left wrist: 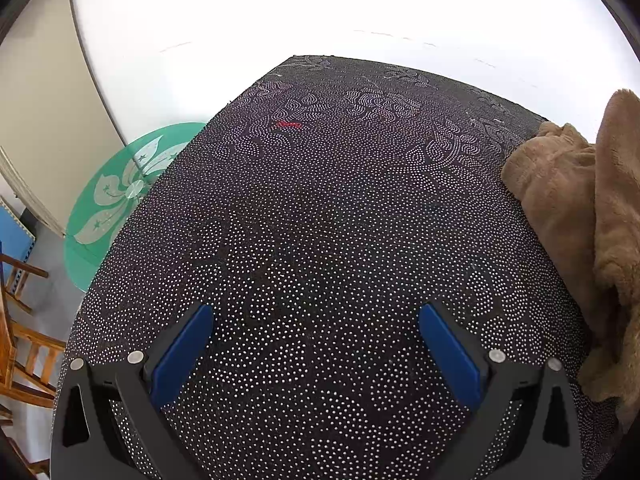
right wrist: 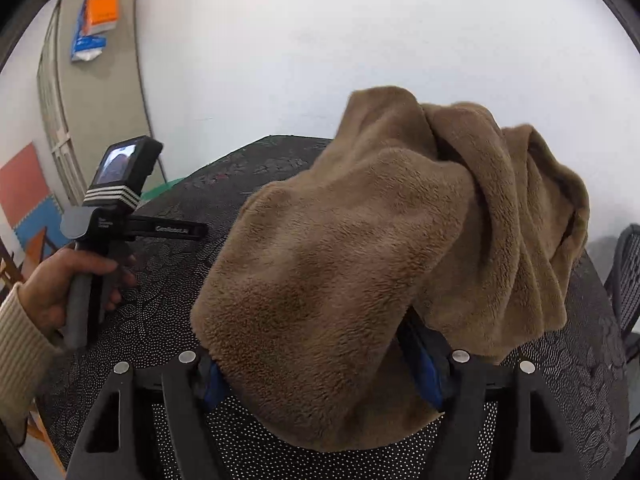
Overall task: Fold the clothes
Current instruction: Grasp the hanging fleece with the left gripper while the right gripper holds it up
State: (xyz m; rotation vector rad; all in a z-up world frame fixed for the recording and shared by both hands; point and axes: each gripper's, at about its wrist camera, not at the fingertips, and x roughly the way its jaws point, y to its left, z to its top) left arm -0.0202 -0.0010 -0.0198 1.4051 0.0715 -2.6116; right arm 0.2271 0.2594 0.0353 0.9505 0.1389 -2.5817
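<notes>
One fuzzy brown fleece garment [right wrist: 360,248] lies bunched on the dark dotted desk [left wrist: 320,220]. Two grippers show. The right gripper [right wrist: 320,364] has wide jaws with fleece draped between; its blue pads [right wrist: 426,368] are mostly hidden. The left gripper [left wrist: 316,344] has wide, empty jaws.

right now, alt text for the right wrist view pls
A bunched brown fleece garment lies between the spread jaws of the right gripper, on a dark dotted tablecloth. At left, a hand holds the left gripper over the cloth.
</notes>
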